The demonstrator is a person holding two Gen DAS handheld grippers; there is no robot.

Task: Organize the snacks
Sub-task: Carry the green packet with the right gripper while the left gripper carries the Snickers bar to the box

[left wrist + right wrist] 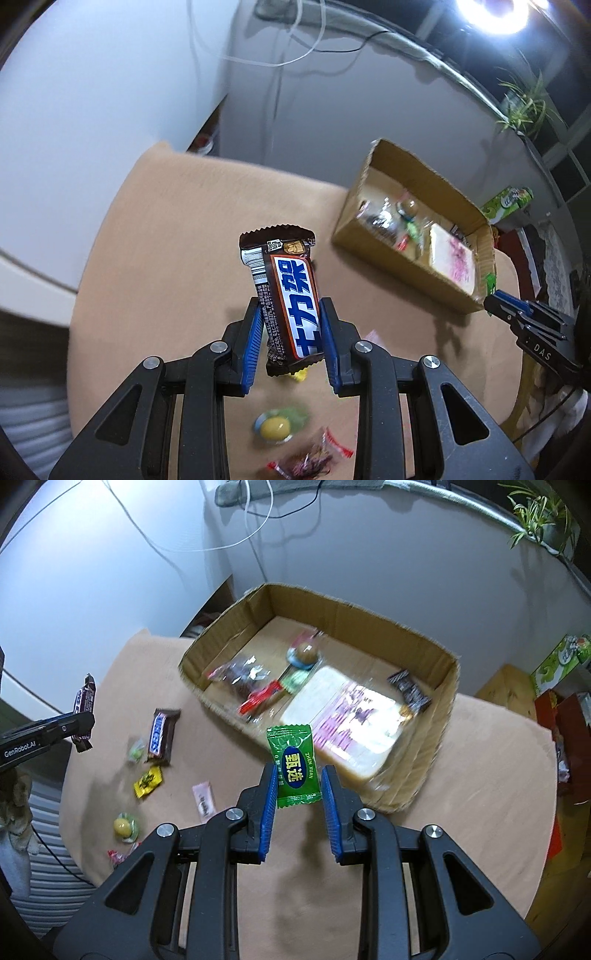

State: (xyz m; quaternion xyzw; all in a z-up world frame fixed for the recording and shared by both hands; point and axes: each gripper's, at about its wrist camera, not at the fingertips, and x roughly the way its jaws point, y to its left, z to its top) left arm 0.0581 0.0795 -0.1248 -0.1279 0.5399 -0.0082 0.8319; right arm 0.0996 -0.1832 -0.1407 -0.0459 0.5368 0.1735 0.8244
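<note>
My left gripper (290,308) is shut on a brown chocolate bar (284,295) with a blue and white label, held upright above the tan table (166,240). My right gripper (298,775) is shut on a green candy packet (294,764), held above the table just in front of the cardboard box (436,716). The box also shows in the left wrist view (402,273), to the right. It holds a bread pack (351,723), a red-wrapped snack (258,699) and other small snacks. The left gripper with its bar appears at the left of the right wrist view (83,720).
Loose snacks lie on the table: a second chocolate bar (162,734), a yellow candy (147,781), a pink packet (203,799), a yellow-green jelly cup (123,827) and a red-trimmed packet (310,459). A green carton (561,661) stands at the right. Cables hang on the wall.
</note>
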